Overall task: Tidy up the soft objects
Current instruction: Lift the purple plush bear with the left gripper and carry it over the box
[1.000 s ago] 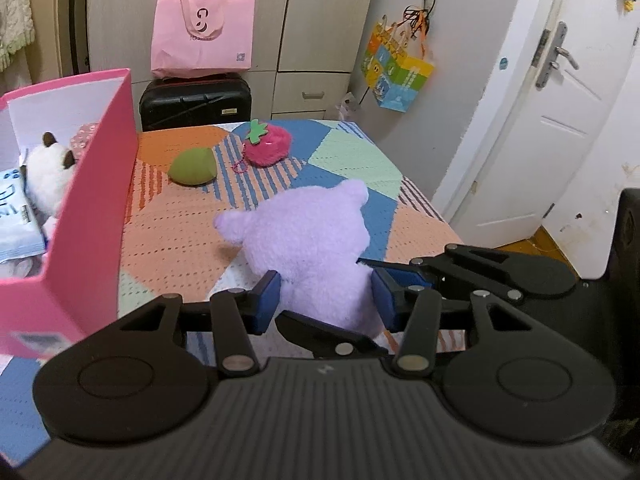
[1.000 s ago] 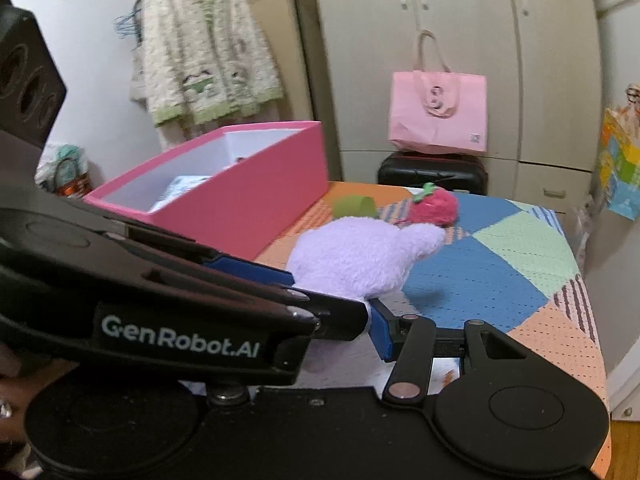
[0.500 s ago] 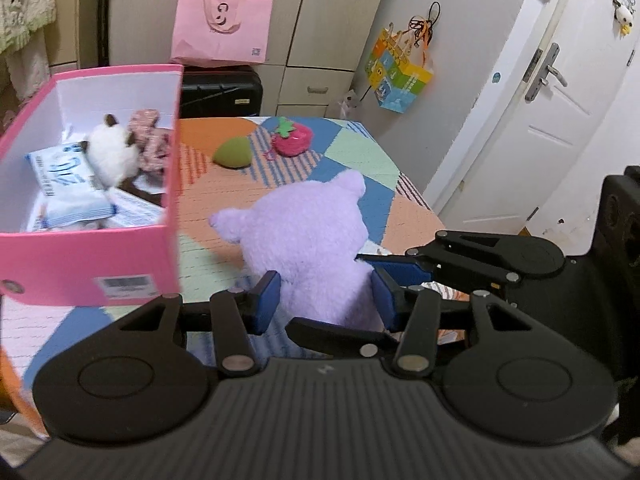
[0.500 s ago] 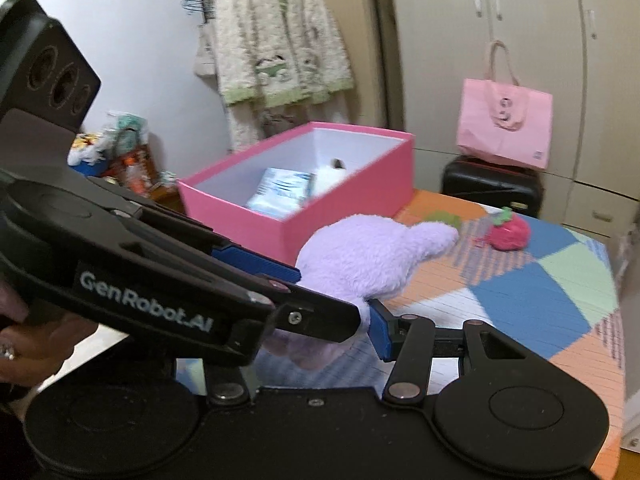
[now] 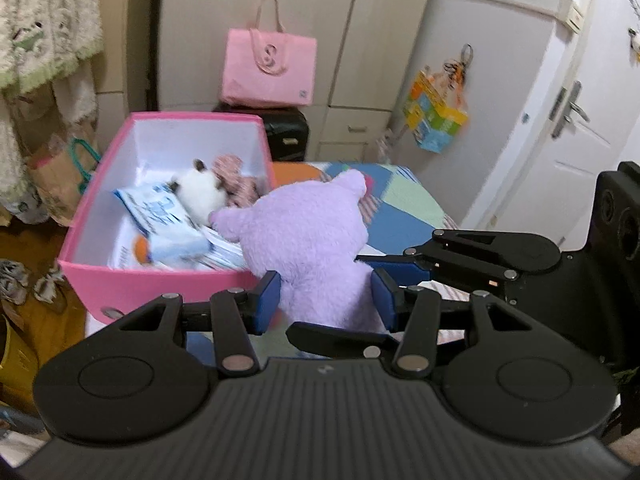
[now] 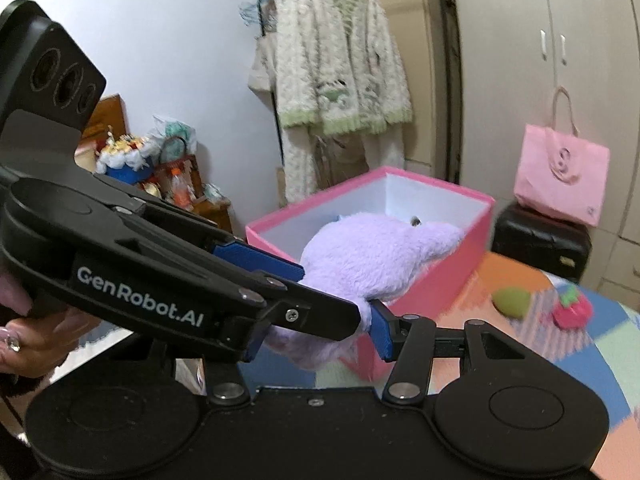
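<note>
The purple plush toy (image 5: 308, 236) is gripped low on its body by both grippers. The left gripper (image 5: 326, 300) is closed on it, its blue pads (image 5: 267, 300) pressed into the fur on either side. The right gripper (image 6: 316, 336) is also clamped on the toy's lower end, the blue pads (image 6: 380, 332) dented into the fur; its jaws have just been opening a little, with the toy between them and pressed by them. A hand (image 6: 36, 336) is seen at the left gripper's handle in the right wrist view.

The toy is held above the near right corner of the pink box (image 5: 160, 280), clear of the patchwork cloth (image 5: 404, 208). Its long axis runs from the grippers away toward the box, tilted upward, with the head and ears at the far end; one limb is stretched over the box's rim.

Inside the box, a blue and white packet (image 5: 160, 216) lies nearest, and a white plush (image 5: 200, 196) and a pink patterned soft item (image 5: 236, 184) lie behind it. Beyond the box to its right, a green soft ball (image 6: 512, 302) and a red strawberry plush (image 6: 572, 310) lie on the cloth. Behind the box, a pink bag (image 5: 268, 68) rests on a black suitcase (image 5: 286, 132).
</note>
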The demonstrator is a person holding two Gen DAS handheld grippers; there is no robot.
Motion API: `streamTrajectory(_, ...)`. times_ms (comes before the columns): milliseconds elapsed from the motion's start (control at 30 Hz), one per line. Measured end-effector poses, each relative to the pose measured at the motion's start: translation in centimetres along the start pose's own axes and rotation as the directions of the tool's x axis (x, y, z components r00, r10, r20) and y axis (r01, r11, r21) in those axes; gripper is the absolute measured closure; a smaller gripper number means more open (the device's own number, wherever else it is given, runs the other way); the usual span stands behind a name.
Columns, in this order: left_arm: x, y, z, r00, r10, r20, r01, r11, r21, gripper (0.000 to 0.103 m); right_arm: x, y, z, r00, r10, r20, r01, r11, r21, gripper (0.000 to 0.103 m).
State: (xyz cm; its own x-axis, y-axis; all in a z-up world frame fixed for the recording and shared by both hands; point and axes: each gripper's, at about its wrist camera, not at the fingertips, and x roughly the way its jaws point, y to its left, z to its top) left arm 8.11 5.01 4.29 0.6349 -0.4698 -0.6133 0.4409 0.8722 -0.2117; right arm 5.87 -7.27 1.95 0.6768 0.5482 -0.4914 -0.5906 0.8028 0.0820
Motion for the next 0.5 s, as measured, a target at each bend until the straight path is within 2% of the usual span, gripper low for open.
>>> streamTrajectory(233, 1.1, 2.6, 2.2, 0.998, 0.044, 0.040, -0.045, 0.999, 0.023, 0.055, 3.4, -1.0, 1.7, 0.998, 0.025, 0.064, -0.023, 1.000, -0.021, 0.044)
streamTrajectory(400, 2.6, 5.0, 3.4, 0.995, 0.064, 0.075, -0.063, 0.998, -0.010, 0.055, 6.1, -2.1, 3.1, 0.997, 0.029, 0.067, -0.024, 0.998, -0.066, 0.044)
streamTrajectory(500, 4.1, 6.4, 3.7, 0.993, 0.085, 0.079, -0.082, 0.996, -0.042, 0.055, 8.1, -2.8, 3.4, 0.998, 0.022, 0.060, -0.019, 0.998, -0.052, 0.044)
